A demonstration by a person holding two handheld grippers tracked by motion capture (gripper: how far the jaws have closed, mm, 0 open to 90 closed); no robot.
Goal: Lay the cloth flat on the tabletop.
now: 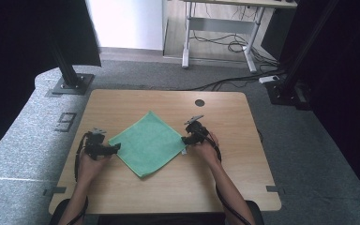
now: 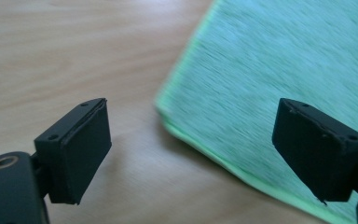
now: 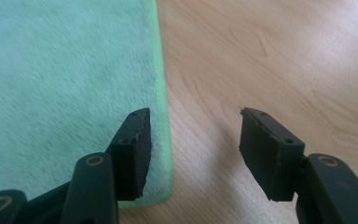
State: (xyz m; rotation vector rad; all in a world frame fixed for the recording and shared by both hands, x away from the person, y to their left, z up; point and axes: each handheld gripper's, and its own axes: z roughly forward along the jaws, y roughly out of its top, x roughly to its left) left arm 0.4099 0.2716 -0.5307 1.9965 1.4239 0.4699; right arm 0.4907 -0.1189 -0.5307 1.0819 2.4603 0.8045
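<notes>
Closest in, two forearms come up from the bottom edge of the wooden table (image 1: 122,101), one gripper in each hand. The left gripper (image 1: 114,147) sits right at the left corner of the green cloth (image 1: 147,142); in the left gripper view its jaws stand wide apart with nothing pinched, and the cloth's corner (image 2: 165,109) lies on the table between them, a bit ahead. The right gripper (image 1: 185,140) is at the cloth's right corner. In the right gripper view its jaws are roughly half open and empty, one pad hanging over the cloth's hem (image 3: 161,93) and the other over bare wood.

The cloth itself lies flat and turned like a diamond, about mid-table, slightly toward the person's side. Looks folded already, since the left gripper view shows a second edge under the top one.

What could go sideways, I reckon: if either gripper closes now, it may catch just the top layer, so the fold peels open instead of the whole thing lifting. The right one straddles the edge, so a shallow bite could slip off the hem. Uneven pulls would skew the cloth too.

Further back there's a dark round hole (image 1: 199,102) in the tabletop, then grey carpet, cables and a desk frame.
</notes>
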